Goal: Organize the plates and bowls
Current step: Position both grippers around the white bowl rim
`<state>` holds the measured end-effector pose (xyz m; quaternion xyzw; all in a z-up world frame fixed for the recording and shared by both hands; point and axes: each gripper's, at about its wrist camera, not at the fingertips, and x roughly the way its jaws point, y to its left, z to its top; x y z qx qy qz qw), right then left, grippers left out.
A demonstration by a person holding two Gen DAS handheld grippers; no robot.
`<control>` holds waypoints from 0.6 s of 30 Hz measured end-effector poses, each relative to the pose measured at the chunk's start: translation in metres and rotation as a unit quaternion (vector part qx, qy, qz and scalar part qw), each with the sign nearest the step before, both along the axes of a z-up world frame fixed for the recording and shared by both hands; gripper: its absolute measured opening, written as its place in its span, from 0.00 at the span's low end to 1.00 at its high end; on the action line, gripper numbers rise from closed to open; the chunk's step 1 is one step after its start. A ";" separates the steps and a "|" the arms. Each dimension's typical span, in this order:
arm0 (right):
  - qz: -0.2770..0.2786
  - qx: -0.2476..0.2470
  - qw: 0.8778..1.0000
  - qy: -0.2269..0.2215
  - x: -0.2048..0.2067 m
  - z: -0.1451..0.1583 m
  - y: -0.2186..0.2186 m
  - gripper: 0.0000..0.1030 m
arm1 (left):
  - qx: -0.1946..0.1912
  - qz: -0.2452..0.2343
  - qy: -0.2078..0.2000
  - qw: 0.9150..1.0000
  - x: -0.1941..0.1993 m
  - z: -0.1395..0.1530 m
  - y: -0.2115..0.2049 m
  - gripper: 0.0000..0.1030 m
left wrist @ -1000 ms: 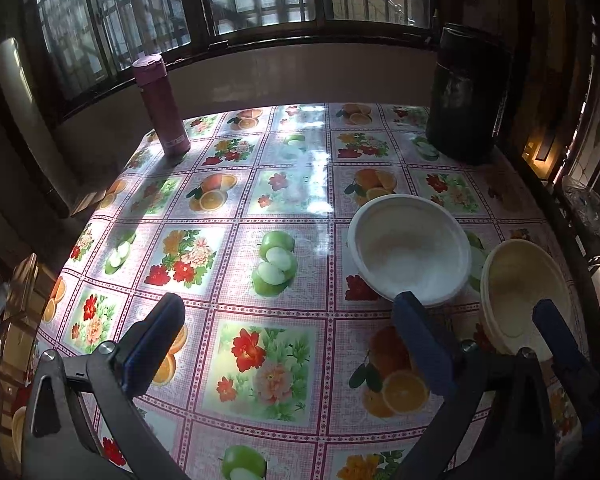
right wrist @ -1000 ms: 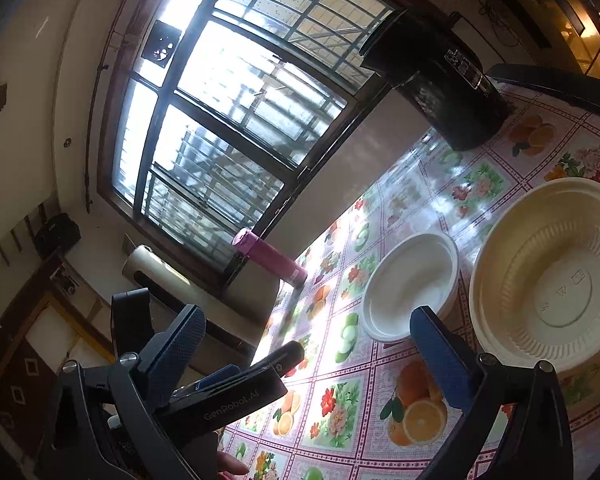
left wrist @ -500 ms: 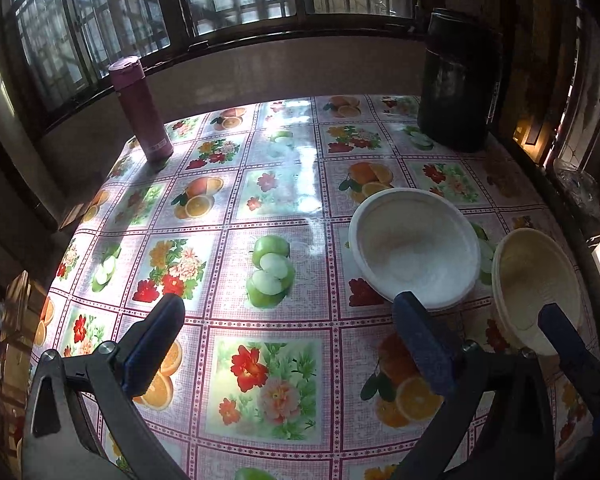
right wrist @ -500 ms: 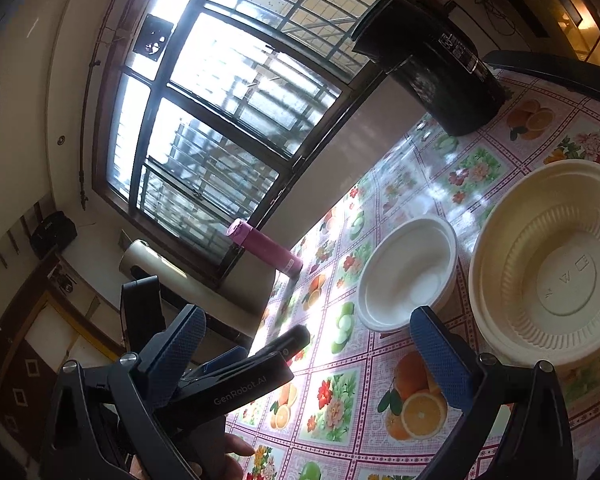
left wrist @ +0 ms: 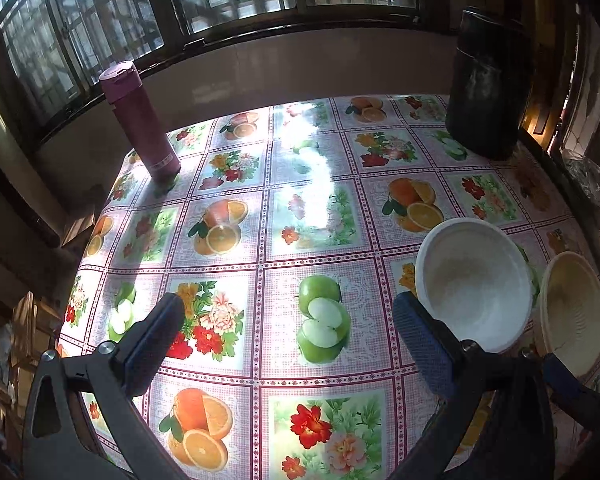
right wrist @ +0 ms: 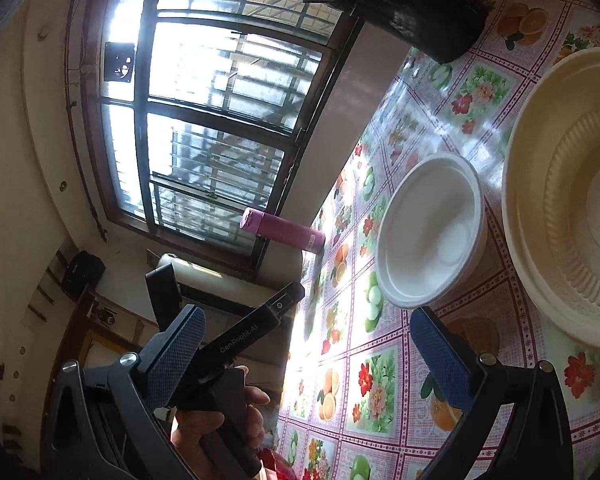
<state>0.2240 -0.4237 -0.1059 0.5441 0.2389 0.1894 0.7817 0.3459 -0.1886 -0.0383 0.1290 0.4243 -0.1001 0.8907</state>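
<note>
A white bowl (left wrist: 474, 286) sits on the fruit-print tablecloth at the right, with a cream ribbed bowl (left wrist: 574, 312) touching its right side. My left gripper (left wrist: 288, 344) is open and empty, low over the table, its right finger just left of the white bowl. In the right wrist view, tilted sideways, the white bowl (right wrist: 432, 232) and the cream bowl (right wrist: 568, 196) lie ahead. My right gripper (right wrist: 306, 354) is open and empty, its right finger near the white bowl's rim. The left gripper's body shows between its fingers.
A pink bottle (left wrist: 140, 120) stands at the table's far left corner. A tall black canister (left wrist: 488, 84) stands at the far right corner. The table (left wrist: 312, 216) ends at a wall under barred windows. Its right edge runs close past the cream bowl.
The left gripper has moved forward and lower over the table, so the bowls now lie nearer its right finger. The right view has tilted further and closed in on the bowls.
</note>
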 end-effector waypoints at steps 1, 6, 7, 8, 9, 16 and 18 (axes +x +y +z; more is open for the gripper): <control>-0.003 0.011 1.000 0.006 0.006 -0.002 0.000 0.99 | -0.003 -0.002 0.011 1.000 0.006 -0.003 -0.003 1.00; -0.017 -0.008 0.998 0.061 0.032 -0.007 0.004 0.99 | -0.009 0.016 0.045 0.999 0.035 -0.016 -0.011 1.00; -0.016 -0.016 0.997 0.074 0.033 -0.008 0.004 0.99 | -0.008 0.021 0.049 0.999 0.039 -0.019 -0.013 1.00; -0.018 -0.029 0.996 0.087 0.033 -0.009 0.003 0.99 | -0.010 0.025 0.054 0.998 0.043 -0.022 -0.015 1.00; -0.023 -0.039 0.994 0.099 0.032 -0.010 0.002 0.99 | -0.014 0.028 0.060 0.998 0.046 -0.025 -0.016 1.00; -0.050 -0.070 0.986 0.143 0.035 -0.018 -0.002 0.99 | -0.014 0.037 0.090 0.995 0.052 -0.042 -0.037 1.00; -0.060 -0.064 0.985 0.152 0.039 -0.024 -0.006 0.99 | -0.008 0.040 0.097 0.994 0.052 -0.048 -0.040 1.00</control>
